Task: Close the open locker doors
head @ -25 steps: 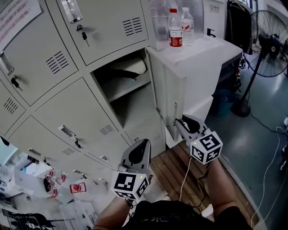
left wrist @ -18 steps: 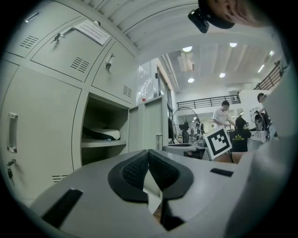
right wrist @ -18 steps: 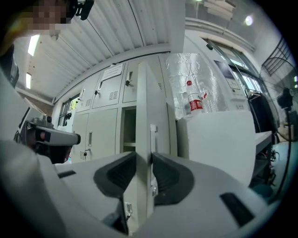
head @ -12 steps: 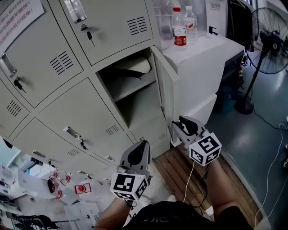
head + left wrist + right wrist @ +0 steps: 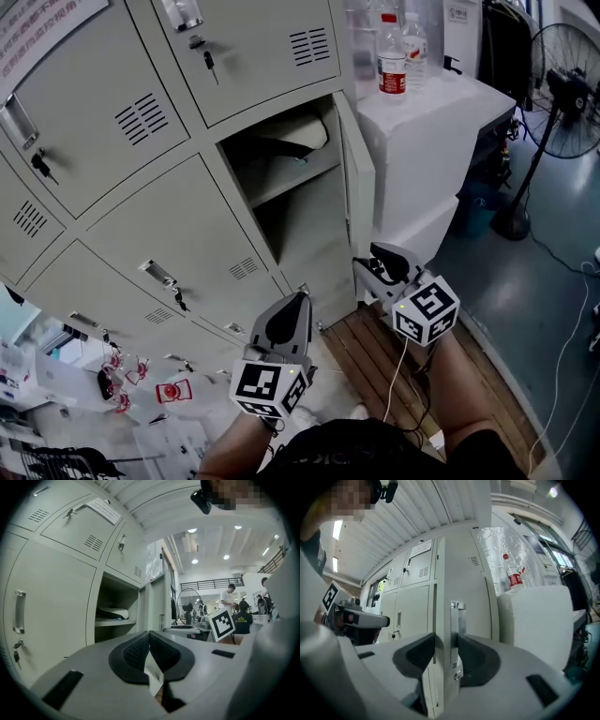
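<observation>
Right hand-held gripper (image 5: 367, 268): my jaws have just been opening and loosely straddle the free edge of the pale grey metal locker door (image 5: 357, 187). Door stands open, closing undone; left hand-held gripper (image 5: 298, 306) closed, empty.

Lockers (image 5: 178, 234): pale grey, plain.
Left gripper (image 5: 300, 298): grey, black pads; black-and-white square-marker cube.
Right gripper (image 5: 362, 267): same colours.
Bottle (image 5: 391, 58): clear, red label and cap.
Boards (image 5: 370, 361): brown wood.
Floor (image 5: 553, 281): dark blue-grey.
</observation>
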### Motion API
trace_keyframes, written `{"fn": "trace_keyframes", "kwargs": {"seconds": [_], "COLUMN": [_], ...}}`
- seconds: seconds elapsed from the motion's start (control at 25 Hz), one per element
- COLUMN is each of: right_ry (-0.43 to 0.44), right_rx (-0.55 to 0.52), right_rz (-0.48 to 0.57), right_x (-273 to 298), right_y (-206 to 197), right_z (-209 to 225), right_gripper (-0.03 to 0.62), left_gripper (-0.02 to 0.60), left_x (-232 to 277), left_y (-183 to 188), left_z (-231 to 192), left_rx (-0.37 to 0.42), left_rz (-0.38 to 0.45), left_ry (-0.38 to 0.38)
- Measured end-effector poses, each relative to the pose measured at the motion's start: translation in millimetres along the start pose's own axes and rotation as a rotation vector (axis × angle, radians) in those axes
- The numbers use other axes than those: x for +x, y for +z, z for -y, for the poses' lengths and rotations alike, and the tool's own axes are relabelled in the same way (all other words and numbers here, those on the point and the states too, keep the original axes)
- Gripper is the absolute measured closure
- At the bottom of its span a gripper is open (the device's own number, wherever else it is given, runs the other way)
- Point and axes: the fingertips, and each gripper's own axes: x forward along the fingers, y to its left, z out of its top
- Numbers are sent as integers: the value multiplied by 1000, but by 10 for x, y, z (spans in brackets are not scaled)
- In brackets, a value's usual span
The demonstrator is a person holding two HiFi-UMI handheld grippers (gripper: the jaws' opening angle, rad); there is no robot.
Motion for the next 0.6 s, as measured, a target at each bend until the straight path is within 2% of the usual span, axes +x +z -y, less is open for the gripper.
{"fn": "trace_keyframes", "kwargs": {"seconds": [0.32,0.6], "right_ry": [48,48], "right_rx": [5,20], "right_rz": [-26,-31], "right_x": [301,608], "right_y": [-21,-7], "right_z": [-227,-393], "right_gripper": [456,457], "left_gripper": [578,578], "left_x": [-169,-346], "left_y": [10,20], "left_z": [-323,-674], "left_rx": [-14,-27], "left_rz": [8,15], "left_ry": [38,71]}}
